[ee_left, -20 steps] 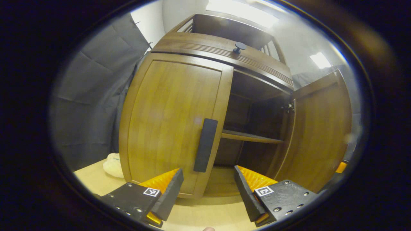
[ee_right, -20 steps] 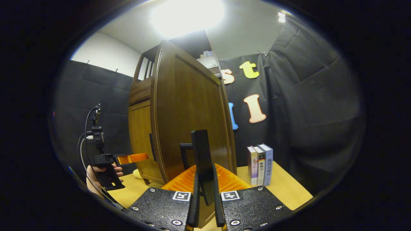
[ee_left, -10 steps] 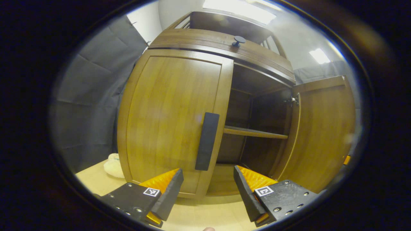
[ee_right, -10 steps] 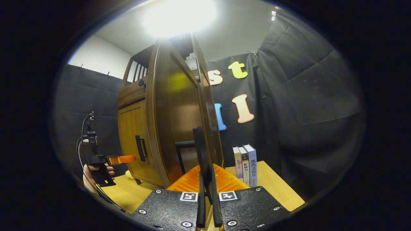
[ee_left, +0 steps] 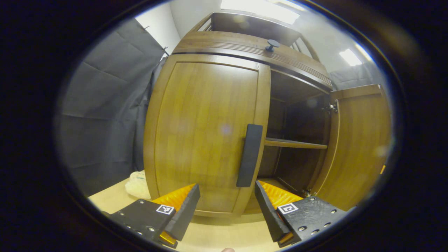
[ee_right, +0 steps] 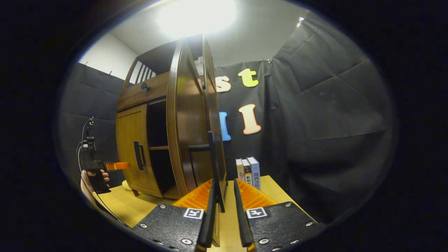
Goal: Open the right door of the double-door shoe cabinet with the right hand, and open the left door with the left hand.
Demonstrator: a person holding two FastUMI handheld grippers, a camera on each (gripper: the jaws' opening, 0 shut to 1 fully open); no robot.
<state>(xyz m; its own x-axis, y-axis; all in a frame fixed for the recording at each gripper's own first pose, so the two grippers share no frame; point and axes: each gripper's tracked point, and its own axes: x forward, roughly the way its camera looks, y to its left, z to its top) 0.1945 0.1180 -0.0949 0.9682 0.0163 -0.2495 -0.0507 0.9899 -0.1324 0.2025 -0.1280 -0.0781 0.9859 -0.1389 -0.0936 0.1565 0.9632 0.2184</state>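
The wooden shoe cabinet [ee_left: 245,45] stands on a light table. Its left door [ee_left: 203,133] is closed, with a dark vertical handle [ee_left: 249,155] at its right edge. My left gripper [ee_left: 226,186] is open just below and in front of that handle, not touching it. The right door [ee_left: 360,147] is swung wide open, baring a shelf [ee_left: 295,143]. In the right gripper view this door [ee_right: 189,115] stands edge-on. Its dark handle [ee_right: 212,157] sits between the parted fingers of my right gripper [ee_right: 224,185], against the left finger and clear of the right one. Farther off, a hand [ee_right: 94,178] holds the left gripper [ee_right: 117,165].
A few books [ee_right: 247,171] stand on the table [ee_right: 140,206] behind the open door, against the black cloth wall. A pale crumpled thing [ee_left: 138,183] lies left of the cabinet. A small dark knob [ee_left: 272,44] sits on the cabinet's top front.
The right door has swung farther open. My right gripper's fingers, shut on its handle before, have parted. The left door's handle has shifted right in the left gripper view.
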